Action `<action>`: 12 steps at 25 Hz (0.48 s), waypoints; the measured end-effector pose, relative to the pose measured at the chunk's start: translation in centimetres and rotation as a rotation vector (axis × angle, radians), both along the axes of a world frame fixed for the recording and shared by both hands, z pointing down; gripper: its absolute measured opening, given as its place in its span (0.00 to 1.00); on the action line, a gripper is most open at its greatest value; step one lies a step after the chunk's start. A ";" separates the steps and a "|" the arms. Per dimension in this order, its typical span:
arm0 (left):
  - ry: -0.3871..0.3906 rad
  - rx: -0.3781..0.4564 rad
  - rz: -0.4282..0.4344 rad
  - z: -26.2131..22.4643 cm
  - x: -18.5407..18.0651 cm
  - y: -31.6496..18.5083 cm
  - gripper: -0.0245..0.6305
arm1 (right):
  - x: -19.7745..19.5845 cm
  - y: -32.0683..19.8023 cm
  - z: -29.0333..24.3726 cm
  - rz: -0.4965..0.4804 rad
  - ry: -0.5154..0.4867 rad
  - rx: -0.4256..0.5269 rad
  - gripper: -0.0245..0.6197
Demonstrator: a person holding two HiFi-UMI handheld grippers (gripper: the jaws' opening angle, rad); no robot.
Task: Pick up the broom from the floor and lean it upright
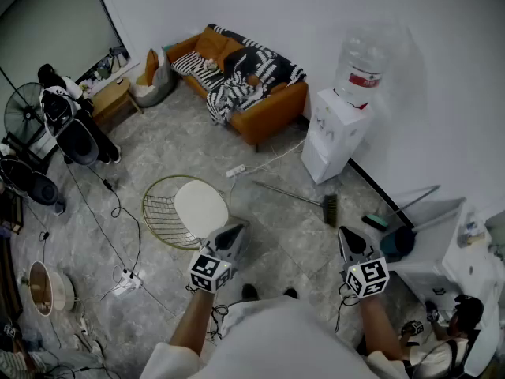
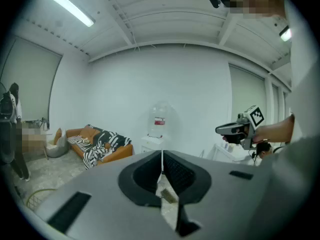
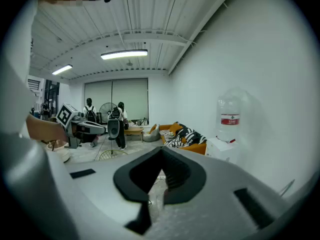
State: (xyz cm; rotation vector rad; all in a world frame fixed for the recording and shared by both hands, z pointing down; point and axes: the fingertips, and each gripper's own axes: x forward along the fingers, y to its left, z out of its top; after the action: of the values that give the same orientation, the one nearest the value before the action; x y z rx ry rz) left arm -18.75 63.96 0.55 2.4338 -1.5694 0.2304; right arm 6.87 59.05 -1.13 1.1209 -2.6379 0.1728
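The broom (image 1: 300,197) lies flat on the grey floor in front of me, its thin handle pointing left and its dark bristle head (image 1: 331,209) to the right. My left gripper (image 1: 235,229) is held out above the floor, short of the handle and to its left, jaws together and empty. My right gripper (image 1: 347,236) hovers just near of the bristle head, also shut with nothing in it. In the left gripper view the bristle head (image 2: 169,196) shows below the closed jaws. Neither gripper touches the broom.
A water dispenser (image 1: 335,133) stands against the white wall beyond the broom, beside an orange sofa (image 1: 252,85). A wire chair with a white seat (image 1: 197,208) sits at the left. A dustpan and poles (image 1: 394,227) lean by a white table (image 1: 442,243). Cables and a power strip (image 1: 235,170) cross the floor.
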 end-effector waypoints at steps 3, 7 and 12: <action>0.000 0.004 0.000 -0.2 0.3 0.4 0.06 | 0.1 0.4 -0.2 -0.003 -0.001 0.004 0.03; -0.003 0.004 0.000 -0.2 1.0 0.6 0.06 | 0.7 0.4 -0.4 -0.003 -0.010 0.005 0.03; -0.011 0.005 -0.016 0.0 2.3 0.8 0.06 | 2.2 0.1 -0.2 -0.011 -0.019 -0.002 0.03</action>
State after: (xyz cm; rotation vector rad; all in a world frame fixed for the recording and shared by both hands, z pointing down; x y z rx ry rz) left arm -16.46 64.80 0.54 2.4266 -1.5947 0.2377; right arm 9.02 59.18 -1.38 1.1088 -2.6597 0.1845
